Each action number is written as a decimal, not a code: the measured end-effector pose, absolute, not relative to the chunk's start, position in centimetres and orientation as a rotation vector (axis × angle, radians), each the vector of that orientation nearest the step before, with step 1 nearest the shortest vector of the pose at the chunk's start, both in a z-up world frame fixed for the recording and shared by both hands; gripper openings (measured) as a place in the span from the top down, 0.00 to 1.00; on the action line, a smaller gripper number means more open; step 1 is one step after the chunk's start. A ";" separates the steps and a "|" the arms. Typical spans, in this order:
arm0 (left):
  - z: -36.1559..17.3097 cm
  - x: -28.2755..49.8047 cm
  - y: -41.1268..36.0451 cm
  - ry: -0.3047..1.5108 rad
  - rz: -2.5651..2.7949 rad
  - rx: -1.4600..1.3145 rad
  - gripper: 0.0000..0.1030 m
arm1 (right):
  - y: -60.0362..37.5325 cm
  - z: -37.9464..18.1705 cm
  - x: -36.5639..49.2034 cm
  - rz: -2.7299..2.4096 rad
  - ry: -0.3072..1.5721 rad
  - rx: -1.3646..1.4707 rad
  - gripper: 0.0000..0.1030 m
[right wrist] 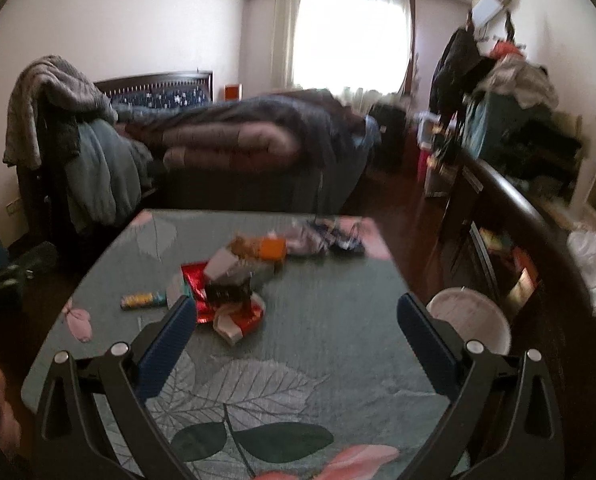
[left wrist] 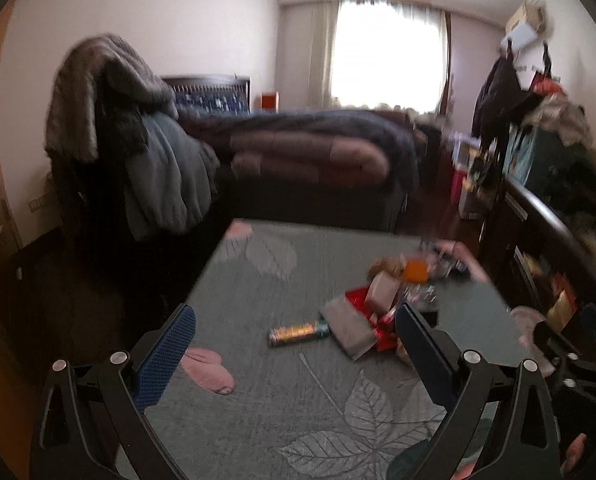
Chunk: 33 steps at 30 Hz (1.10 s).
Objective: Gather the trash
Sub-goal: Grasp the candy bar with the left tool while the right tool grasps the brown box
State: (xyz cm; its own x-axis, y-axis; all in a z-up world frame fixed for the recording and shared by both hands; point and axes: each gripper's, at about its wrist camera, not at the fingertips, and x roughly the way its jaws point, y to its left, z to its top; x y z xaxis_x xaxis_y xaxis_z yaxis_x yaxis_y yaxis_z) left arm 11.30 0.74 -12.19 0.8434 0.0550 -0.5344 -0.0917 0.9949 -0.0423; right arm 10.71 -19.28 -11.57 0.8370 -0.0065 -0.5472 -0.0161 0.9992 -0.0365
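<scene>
Both views are motion-blurred, so the trash pile [right wrist: 234, 288] on the worktop [right wrist: 318, 320] is hard to resolve: crumpled red foil, pale card pieces and an orange item are made out, with a cylindrical wrapper [left wrist: 298, 333] lying left of it. The left tool [left wrist: 296, 344] and right tool [right wrist: 297, 330] are held wide open, empty, above the leaf-patterned cloth. A white bin [right wrist: 472, 320] is partly hidden at the right edge.

A table [right wrist: 318, 332] in a grey-green leaf-print cloth fills the lower frame. A blurred litter heap [right wrist: 234, 288] lies at centre, a small printed tube [right wrist: 143, 300] to its left.
</scene>
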 end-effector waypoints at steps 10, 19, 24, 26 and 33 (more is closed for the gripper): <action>-19.3 19.8 -1.1 0.740 0.026 -0.071 0.04 | -20.4 -17.1 16.1 0.031 0.704 -0.013 0.03; -24.3 24.8 1.6 0.904 0.164 -0.069 0.04 | -20.1 -19.9 19.0 0.084 0.772 0.002 0.03; -25.3 25.7 1.8 0.931 0.158 -0.106 0.04 | -20.0 -20.2 19.6 0.101 0.777 0.010 0.03; -25.4 25.9 1.9 0.924 0.165 -0.115 0.04 | -19.9 -20.1 19.7 0.105 0.775 0.012 0.03; -25.7 26.0 2.0 0.907 0.181 -0.119 0.15 | -19.4 -19.9 19.8 0.110 0.773 0.000 0.03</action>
State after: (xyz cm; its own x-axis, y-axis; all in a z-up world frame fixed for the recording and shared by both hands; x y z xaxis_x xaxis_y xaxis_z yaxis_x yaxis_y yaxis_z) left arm 25.98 2.01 -25.69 0.6021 0.1060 -0.7913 -0.2064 0.9781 -0.0260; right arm 19.80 -19.35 -19.91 0.7102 0.0990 -0.6970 -0.0990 0.9943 0.0404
